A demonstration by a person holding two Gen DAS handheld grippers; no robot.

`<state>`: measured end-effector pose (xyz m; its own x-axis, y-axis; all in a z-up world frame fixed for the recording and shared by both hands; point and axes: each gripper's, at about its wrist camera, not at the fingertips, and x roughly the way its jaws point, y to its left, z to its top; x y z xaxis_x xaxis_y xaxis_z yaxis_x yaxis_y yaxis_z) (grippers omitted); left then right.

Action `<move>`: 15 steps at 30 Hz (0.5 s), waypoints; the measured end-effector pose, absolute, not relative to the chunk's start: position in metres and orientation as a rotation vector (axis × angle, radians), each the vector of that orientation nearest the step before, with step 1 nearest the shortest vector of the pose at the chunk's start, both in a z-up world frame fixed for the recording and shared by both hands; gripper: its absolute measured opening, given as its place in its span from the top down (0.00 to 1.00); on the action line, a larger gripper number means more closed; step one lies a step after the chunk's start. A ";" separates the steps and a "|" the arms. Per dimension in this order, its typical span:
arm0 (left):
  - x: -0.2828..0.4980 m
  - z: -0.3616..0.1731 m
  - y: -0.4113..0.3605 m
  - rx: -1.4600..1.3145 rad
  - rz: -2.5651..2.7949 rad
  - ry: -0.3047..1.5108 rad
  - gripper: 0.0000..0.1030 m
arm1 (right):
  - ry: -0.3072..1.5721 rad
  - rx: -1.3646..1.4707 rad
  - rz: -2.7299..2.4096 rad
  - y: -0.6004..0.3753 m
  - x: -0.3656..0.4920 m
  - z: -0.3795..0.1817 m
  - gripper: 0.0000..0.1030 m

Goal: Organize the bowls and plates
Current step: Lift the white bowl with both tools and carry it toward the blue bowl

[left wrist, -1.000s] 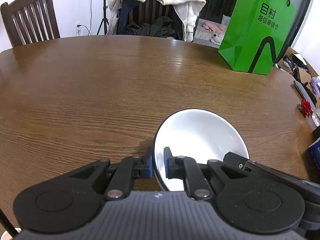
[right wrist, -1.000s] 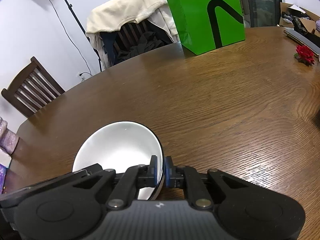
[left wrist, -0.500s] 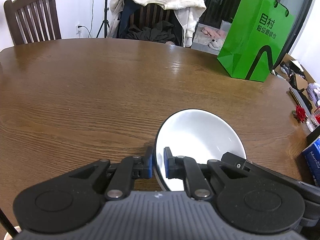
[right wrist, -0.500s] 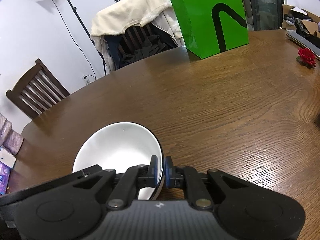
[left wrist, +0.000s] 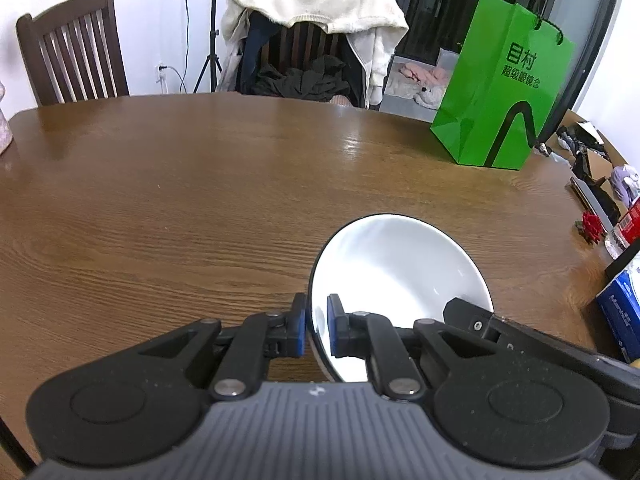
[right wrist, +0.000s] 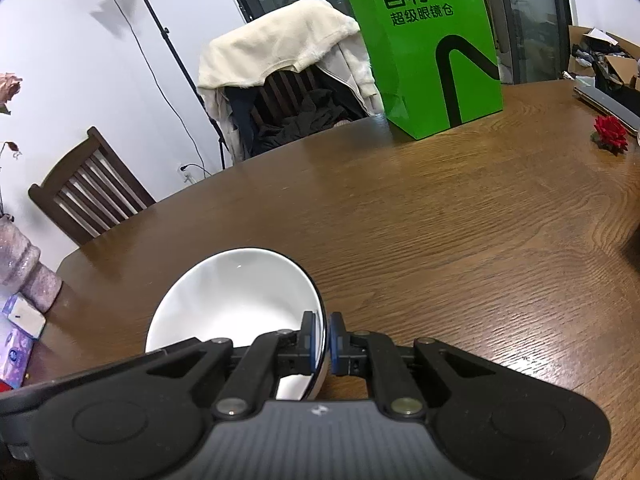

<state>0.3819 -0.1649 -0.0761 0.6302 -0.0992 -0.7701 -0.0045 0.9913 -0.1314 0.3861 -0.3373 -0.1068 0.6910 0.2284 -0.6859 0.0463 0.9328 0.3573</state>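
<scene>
A white bowl with a dark rim (left wrist: 394, 268) is held above the brown wooden table (left wrist: 180, 200) by both grippers. My left gripper (left wrist: 316, 330) is shut on the bowl's left rim, one blue pad inside and one outside. My right gripper (right wrist: 321, 340) is shut on the bowl's (right wrist: 236, 300) right rim in the same way. Part of the right gripper's body shows at the bowl's far side in the left wrist view. No other plates or bowls are in view.
A green paper bag (left wrist: 504, 100) stands at the table's far right. A red flower (right wrist: 610, 132), a blue box (left wrist: 620, 316) and clutter lie along the right edge. A vase (right wrist: 20, 272) and tissue packs (right wrist: 16, 340) sit at the left. Two chairs stand behind the table.
Both grippers have risen with the bowl still held between them; more of the chairs and wall behind the table shows now. The grip on the bowl is unchanged.
</scene>
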 end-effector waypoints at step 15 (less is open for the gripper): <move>0.351 -0.052 -0.135 -0.153 -0.048 0.854 0.90 | 0.787 0.352 0.128 -0.316 0.362 -0.087 0.94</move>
